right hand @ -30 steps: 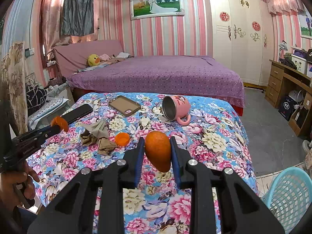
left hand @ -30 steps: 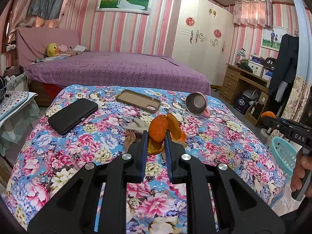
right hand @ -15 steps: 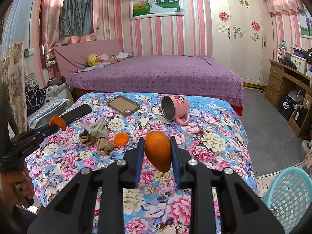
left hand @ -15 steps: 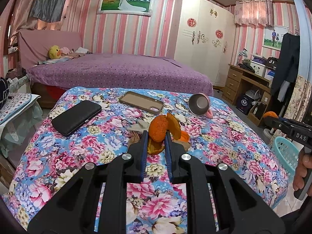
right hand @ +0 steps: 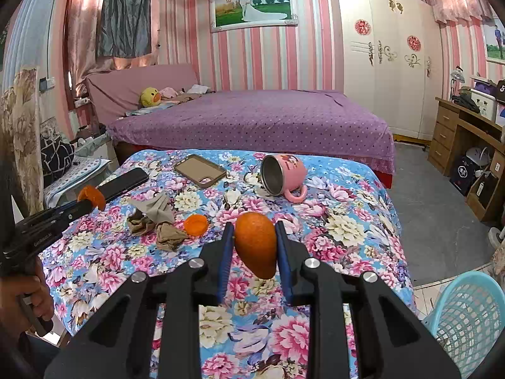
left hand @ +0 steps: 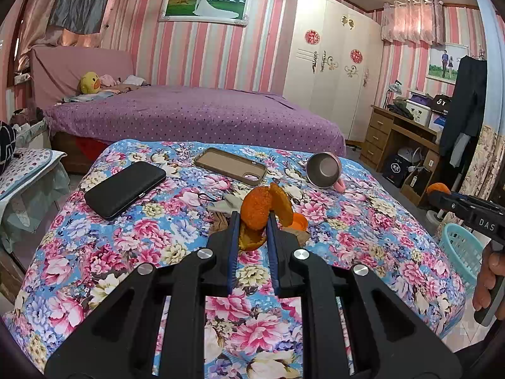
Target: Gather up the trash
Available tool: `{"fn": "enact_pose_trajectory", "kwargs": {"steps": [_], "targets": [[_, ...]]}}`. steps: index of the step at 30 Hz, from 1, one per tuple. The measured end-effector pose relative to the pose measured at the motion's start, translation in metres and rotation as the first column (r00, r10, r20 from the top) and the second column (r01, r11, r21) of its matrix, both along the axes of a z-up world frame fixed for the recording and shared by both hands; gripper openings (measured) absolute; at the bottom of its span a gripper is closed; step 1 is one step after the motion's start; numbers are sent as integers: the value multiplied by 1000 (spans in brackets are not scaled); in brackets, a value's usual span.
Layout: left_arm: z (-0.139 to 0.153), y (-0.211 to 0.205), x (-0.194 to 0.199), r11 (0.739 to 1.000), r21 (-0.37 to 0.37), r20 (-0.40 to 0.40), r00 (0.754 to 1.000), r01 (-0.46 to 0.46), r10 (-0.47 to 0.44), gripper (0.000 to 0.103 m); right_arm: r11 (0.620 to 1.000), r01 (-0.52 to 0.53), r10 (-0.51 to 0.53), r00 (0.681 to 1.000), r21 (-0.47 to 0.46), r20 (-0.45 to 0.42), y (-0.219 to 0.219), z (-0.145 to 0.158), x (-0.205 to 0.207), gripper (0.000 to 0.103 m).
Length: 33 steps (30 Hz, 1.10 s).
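Observation:
My left gripper (left hand: 251, 218) is shut on pieces of orange peel (left hand: 257, 210) and holds them above the floral bed cover; it also shows at the left of the right wrist view (right hand: 91, 200). My right gripper (right hand: 254, 227) is shut on a larger piece of orange peel (right hand: 256, 243) above the cover's right half; it shows at the right edge of the left wrist view (left hand: 437, 191). One small orange peel (right hand: 195, 224) lies on the cover beside crumpled beige cloth (right hand: 157, 221). A light blue mesh basket (right hand: 467, 319) stands on the floor at the right.
On the floral cover (right hand: 341, 221) lie a black phone (left hand: 124, 189), a brown phone case (left hand: 230, 165) and a tipped pink mug (right hand: 284, 175). A purple bed (right hand: 252, 120) is behind. A wooden desk (right hand: 464, 145) stands at the right.
The left gripper with its peel has shifted slightly, so the cover sits a bit lower and further right in its view. The right gripper has barely moved. Both grips are unchanged.

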<state>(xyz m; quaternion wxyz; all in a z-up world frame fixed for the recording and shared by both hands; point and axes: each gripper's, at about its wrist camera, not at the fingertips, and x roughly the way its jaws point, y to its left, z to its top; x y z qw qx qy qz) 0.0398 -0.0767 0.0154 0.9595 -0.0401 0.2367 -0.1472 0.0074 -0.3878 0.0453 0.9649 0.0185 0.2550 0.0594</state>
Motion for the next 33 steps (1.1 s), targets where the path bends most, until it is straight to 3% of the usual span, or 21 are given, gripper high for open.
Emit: {"fn": "enact_pose_trajectory", "kwargs": {"steps": [10, 18, 26, 33], "targets": [[0, 0, -1, 1000, -4, -6, 1000, -1, 1, 15, 1000, 13, -13, 1000, -20, 9, -6, 4, -4, 26], [3, -6, -3, 1000, -10, 6, 1000, 11, -11, 15, 995, 97, -96, 994, -3, 48, -45, 18, -24, 26], [6, -9, -1, 1000, -17, 8, 1000, 22, -22, 15, 987, 150, -146, 988, -60, 54, -63, 23, -41, 26], [16, -33, -2, 997, -45, 9, 998, 66, -66, 15, 958, 285, -285, 958, 26, 28, -125, 10, -67, 26]]}}
